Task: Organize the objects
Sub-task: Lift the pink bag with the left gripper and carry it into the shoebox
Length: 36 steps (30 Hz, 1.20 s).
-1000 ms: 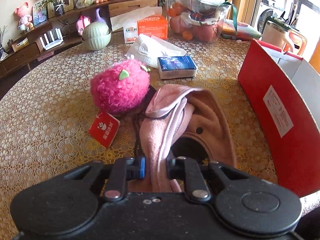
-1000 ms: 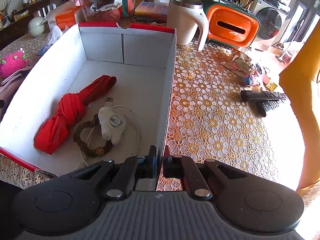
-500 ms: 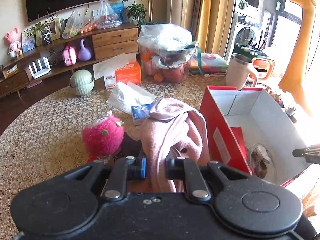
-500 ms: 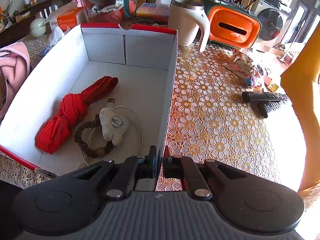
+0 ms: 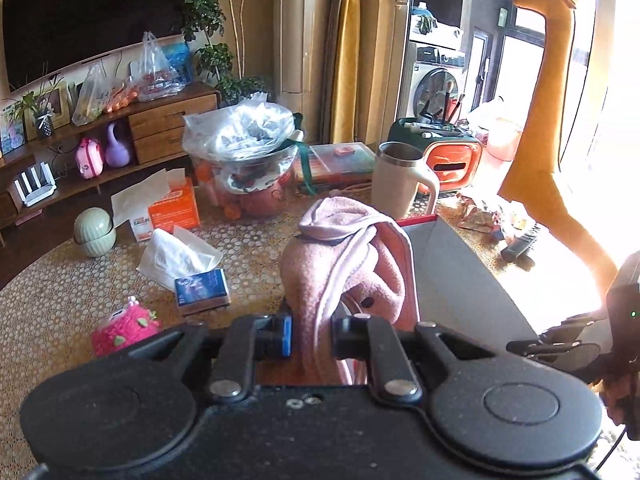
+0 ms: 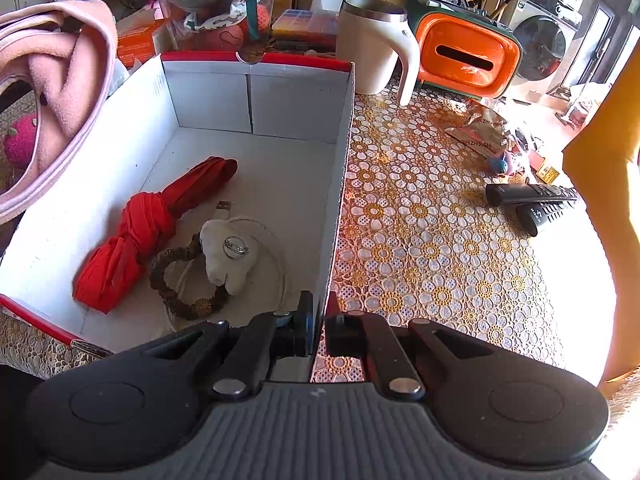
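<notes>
My left gripper (image 5: 312, 336) is shut on a pink fleece garment (image 5: 344, 264) and holds it high, over the left edge of the red-and-white box (image 5: 456, 280). In the right wrist view the garment (image 6: 60, 80) hangs above the box's left wall (image 6: 100, 168). My right gripper (image 6: 318, 328) is shut on the box's right wall (image 6: 340, 184). Inside the box lie a red knotted cloth (image 6: 144, 228), a white plush brooch (image 6: 228, 252) and a brown bead bracelet (image 6: 176, 280).
On the lace-covered table are a pink plush fruit (image 5: 124, 328), a blue tissue pack (image 5: 202, 292), an orange tissue box (image 5: 174, 208), a cream mug (image 6: 376, 44), an orange container (image 6: 464, 52) and two remotes (image 6: 536, 200). A bagged fruit bowl (image 5: 248, 160) stands behind.
My left gripper has lifted the pink garment off the table and carried it right, up over the box. My right gripper has stayed clamped on the box wall.
</notes>
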Tool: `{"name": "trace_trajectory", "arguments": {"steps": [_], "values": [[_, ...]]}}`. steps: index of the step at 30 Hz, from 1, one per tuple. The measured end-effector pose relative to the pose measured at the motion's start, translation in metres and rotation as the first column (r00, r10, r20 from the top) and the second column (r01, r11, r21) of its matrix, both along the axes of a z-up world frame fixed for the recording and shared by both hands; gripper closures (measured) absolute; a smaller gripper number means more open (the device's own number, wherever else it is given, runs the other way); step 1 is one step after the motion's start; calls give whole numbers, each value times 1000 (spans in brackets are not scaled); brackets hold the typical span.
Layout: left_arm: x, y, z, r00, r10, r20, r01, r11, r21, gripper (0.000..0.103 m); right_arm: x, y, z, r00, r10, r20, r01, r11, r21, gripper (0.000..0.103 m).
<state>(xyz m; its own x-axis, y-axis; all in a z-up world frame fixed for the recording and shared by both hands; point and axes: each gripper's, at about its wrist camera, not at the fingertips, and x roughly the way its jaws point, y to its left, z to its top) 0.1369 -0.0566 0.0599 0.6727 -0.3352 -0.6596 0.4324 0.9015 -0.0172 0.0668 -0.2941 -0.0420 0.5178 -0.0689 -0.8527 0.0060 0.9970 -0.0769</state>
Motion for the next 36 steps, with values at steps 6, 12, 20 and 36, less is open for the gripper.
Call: {"name": "trace_trajectory", "arguments": {"steps": [6, 12, 20, 36], "values": [[4, -42, -9, 999, -43, -8, 43, 999, 3, 89, 0, 0, 0, 1000, -2, 7, 2, 1000, 0, 98], [7, -76, -29, 998, -61, -15, 62, 998, 32, 89, 0, -1, 0, 1000, 3, 11, -3, 1000, 4, 98], [15, -107, -59, 994, -76, -78, 80, 996, 47, 89, 0, -2, 0, 1000, 8, 14, -8, 1000, 15, 98], [31, -136, -122, 964, -107, -242, 149, 976, 160, 88, -2, -4, -1, 1000, 20, 21, -20, 999, 26, 98]]}}
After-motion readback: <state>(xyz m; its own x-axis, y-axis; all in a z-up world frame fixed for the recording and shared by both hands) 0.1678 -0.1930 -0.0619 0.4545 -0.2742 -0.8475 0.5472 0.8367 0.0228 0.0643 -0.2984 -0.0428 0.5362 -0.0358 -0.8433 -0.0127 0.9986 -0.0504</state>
